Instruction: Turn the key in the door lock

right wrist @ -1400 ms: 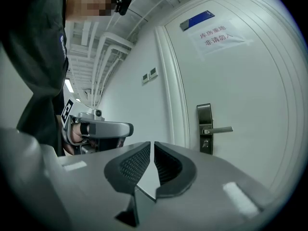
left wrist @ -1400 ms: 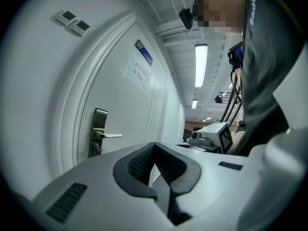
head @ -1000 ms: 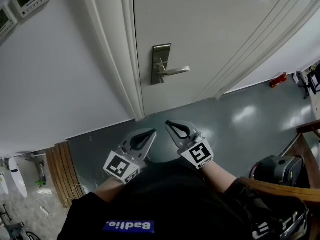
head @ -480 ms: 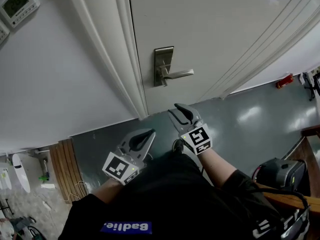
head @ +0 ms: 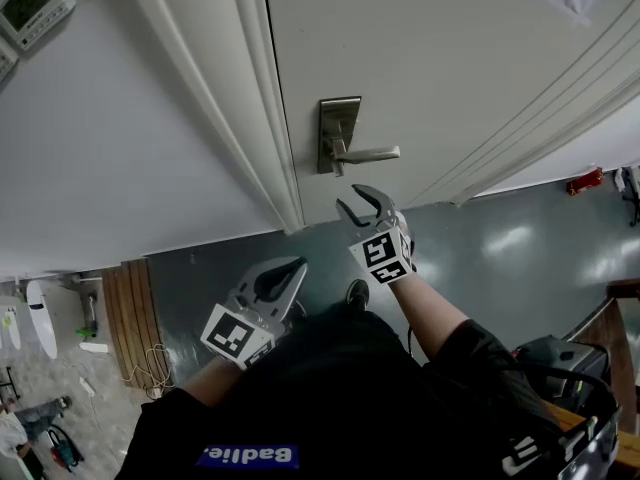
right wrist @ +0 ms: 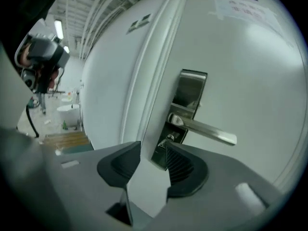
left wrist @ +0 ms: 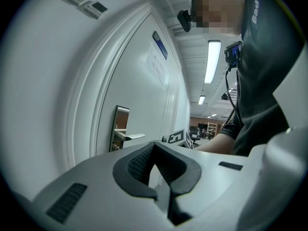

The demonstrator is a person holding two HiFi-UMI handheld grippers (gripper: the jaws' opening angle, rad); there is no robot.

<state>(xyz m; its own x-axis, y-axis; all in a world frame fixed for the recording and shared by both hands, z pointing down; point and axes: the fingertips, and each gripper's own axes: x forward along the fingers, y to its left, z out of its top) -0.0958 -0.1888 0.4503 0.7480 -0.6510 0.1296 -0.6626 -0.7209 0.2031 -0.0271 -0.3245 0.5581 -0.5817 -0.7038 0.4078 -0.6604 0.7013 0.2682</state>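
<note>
Right gripper (head: 352, 199) at door lock (head: 338, 134), jaws opening, key (right wrist: 168, 139) just ahead of tips, ungrasped. Left gripper (head: 297, 265) clenched, empty, well below handle (head: 372, 153).

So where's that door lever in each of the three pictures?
Head view: door lever upper centre, pointing right.
Left gripper view: door lever left of centre, small.
Right gripper view: door lever right of centre, large.
Shared landmark: the steel lock plate behind it.

Right gripper (right wrist: 153, 147) close to the lock plate (right wrist: 190, 93), jaws opening, nothing clamped; what looks like the key (right wrist: 167, 140) sits under the lever handle (right wrist: 207, 130).
</note>
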